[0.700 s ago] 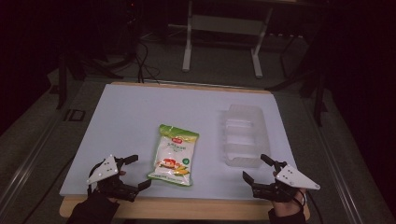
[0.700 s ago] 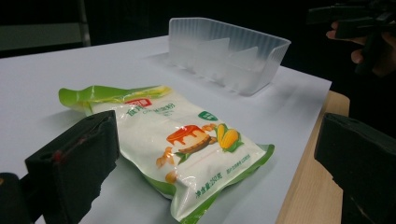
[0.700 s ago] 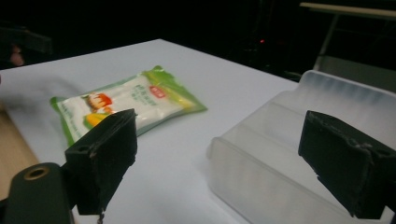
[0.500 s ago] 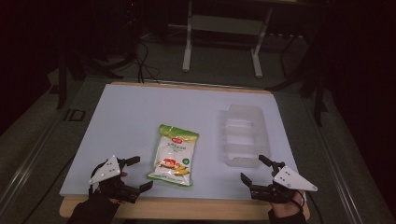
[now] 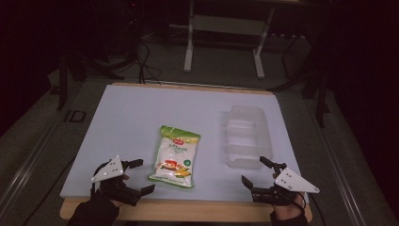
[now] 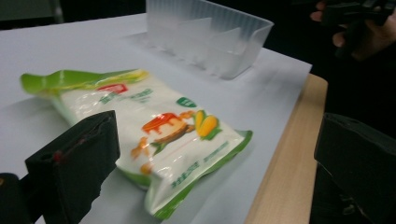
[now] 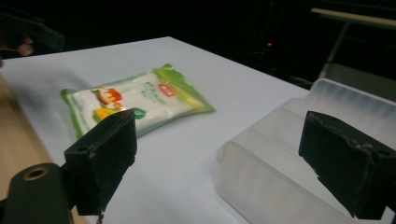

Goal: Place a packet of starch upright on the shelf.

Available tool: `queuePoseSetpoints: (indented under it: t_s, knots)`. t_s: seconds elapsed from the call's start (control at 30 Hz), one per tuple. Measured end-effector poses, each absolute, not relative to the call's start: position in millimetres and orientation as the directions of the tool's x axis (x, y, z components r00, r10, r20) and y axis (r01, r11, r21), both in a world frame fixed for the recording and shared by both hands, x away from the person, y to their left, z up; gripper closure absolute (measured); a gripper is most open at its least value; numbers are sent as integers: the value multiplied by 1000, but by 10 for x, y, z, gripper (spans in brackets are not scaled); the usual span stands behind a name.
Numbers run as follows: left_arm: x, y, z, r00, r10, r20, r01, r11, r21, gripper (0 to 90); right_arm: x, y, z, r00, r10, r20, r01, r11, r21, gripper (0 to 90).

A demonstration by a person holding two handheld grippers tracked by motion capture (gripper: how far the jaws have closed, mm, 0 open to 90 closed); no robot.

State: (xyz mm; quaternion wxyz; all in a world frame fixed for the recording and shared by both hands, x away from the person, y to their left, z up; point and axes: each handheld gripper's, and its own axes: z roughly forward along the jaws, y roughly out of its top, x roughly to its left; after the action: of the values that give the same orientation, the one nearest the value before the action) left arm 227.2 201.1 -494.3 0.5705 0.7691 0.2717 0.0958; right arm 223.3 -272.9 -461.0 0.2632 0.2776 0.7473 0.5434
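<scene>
1. High view: a snack bag [image 5: 175,156], white with green ends and a corn picture, lies flat near the middle of the white table top [image 5: 141,113], lengthwise toward the far edge. A clear plastic tray [image 5: 244,136] with inner dividers stands to its right, apart from it. The left gripper [image 5: 141,176] hovers at the near edge, just left of the bag, jaws spread with nothing between them. The right gripper [image 5: 256,172] sits at the near right corner, just below the tray, jaws likewise spread and empty. Both hands come in from the bottom edge.

2. Left gripper view: the bag [image 6: 154,135] lies ahead between the two black jaws, untouched, its green seam nearest. The tray [image 6: 210,39] stands beyond it. The other hand [image 6: 359,32] shows at the upper right.

3. Right gripper view: the jaws stand wide; the tray [image 7: 280,172] sits just ahead, the bag [image 7: 135,100] farther left.
</scene>
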Motion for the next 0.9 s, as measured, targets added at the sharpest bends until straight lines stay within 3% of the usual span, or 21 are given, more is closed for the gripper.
queuePoseSetpoints:
  t_s: [0.43, 0.53, 0.9]
  knots:
    - [2320, 1867, -4709, 861, 490, -139, 280, -227, 933, 12, 2202, -2666, -4571, -745, 662, -85, 108, 245, 964, 111]
    - [2343, 1835, -4657, 862, 491, -123, 273, -246, 930, 12, 2184, -2641, -4564, -740, 660, -130, 81, 279, 957, 111]
    - [2543, 1782, -4572, 858, 499, -118, 275, -253, 928, 32, 2171, -2640, -4531, -743, 664, -89, 115, 257, 960, 112]
